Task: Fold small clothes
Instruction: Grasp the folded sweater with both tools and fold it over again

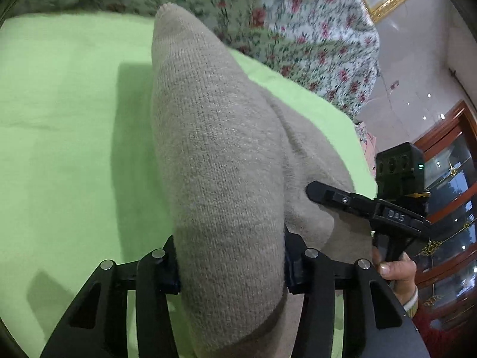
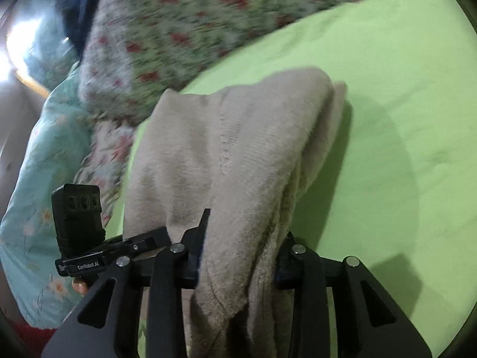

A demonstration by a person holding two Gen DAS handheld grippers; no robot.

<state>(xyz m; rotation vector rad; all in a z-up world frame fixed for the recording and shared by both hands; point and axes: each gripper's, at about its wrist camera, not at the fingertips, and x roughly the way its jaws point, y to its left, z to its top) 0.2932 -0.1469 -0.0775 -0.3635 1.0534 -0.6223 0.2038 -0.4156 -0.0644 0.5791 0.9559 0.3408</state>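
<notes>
A beige knitted garment [image 1: 220,137] hangs lifted above the light green sheet [image 1: 65,113]. My left gripper [image 1: 231,271] is shut on its near edge, the cloth bunched between the fingers. My right gripper [image 2: 238,265] is shut on another part of the same garment [image 2: 238,149], which drapes forward in folds over the green sheet [image 2: 402,95]. In the left wrist view the right gripper [image 1: 316,192] shows at the right, its tip pressed into the cloth. In the right wrist view the left gripper [image 2: 167,235] shows at the left, beside the cloth.
A floral quilt [image 1: 298,29] lies bunched along the far side of the sheet and also shows in the right wrist view [image 2: 179,35]. A pale blue flowered cover [image 2: 38,179] lies at the left. A wooden glass cabinet [image 1: 447,197] stands at the right.
</notes>
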